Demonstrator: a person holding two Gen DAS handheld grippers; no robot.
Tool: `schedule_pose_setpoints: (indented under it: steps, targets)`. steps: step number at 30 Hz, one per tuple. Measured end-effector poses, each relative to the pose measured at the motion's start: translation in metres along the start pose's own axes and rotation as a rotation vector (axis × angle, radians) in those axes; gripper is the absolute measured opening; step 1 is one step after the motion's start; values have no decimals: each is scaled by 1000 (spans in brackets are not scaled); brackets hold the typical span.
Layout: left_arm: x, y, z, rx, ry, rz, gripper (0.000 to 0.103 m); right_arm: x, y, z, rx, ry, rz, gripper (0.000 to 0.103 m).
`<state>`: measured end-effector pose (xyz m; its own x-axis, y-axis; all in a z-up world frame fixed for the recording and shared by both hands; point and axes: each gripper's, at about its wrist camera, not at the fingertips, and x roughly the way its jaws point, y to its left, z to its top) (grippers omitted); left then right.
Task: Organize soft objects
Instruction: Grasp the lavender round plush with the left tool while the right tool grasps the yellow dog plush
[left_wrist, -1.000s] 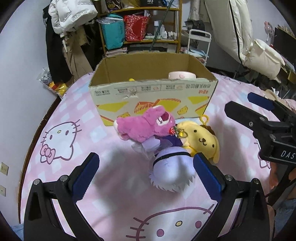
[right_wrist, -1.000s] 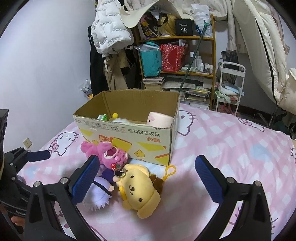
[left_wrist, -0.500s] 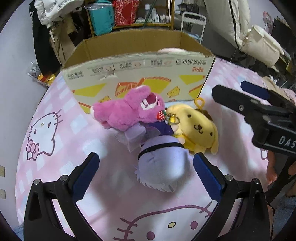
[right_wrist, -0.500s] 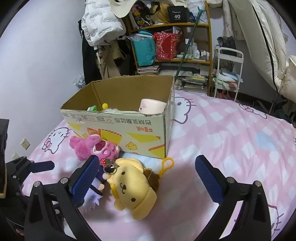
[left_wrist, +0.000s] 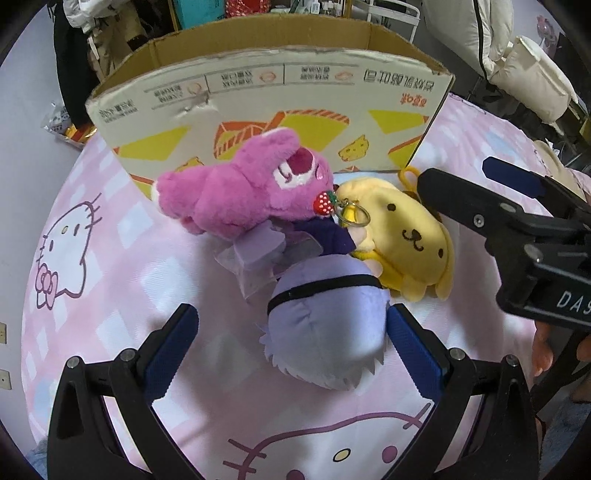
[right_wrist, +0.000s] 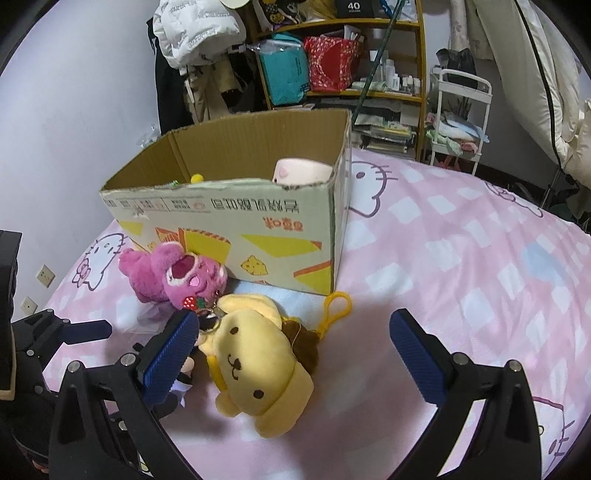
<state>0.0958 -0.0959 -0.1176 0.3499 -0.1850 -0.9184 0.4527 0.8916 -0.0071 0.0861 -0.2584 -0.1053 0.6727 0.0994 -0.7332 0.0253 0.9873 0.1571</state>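
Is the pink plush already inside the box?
No, the pink plush lies on the bed sheet in front of the box, beside the yellow plush.

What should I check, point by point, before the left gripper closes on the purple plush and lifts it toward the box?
1. Left gripper open wide enough: ok, both pads stand apart, either side of the purple plush.
2. Plush centred between the pads: not ok, it sits against the right pad, with a gap at the left one.
3. Plush free of neighbours: not ok, the pink plush lies over its upper part and the yellow dog plush touches it.
4. Keyring not snagged on the purple plush: cannot tell.
5. Right gripper out of the way: ok, open over the yellow dog plush, holding nothing.
6. Room in the cardboard box: cannot tell, its floor is mostly hidden.
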Motion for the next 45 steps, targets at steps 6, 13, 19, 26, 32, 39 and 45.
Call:
schedule_pose_setpoints:
  steps: [6,13,19,26,32,39,45]
  targets:
    - [15,-5,1,-10,53,5,100,9,-1,-3,9,41,25,103]
    - [20,-11,2,-12,73,-77,70,17,-3,-6,11,79,45,103]
    - [20,-19,3,9,64,-77,64,27,-4,-10,17,127,66,103]
    - [19,-17,6,-5,38,-94,65,32,-6,-12,17,153,52,103]
    - [19,-12,4,-18,40,-70,73,35,-5,-13,1,171,49,103]
    - [19,-3,8,-41,51,-83,79,41,-5,-15,6,195,42,103]
    - [20,-1,8,-40,38,-78,80,47,-1,-16,-14,216,50,99]
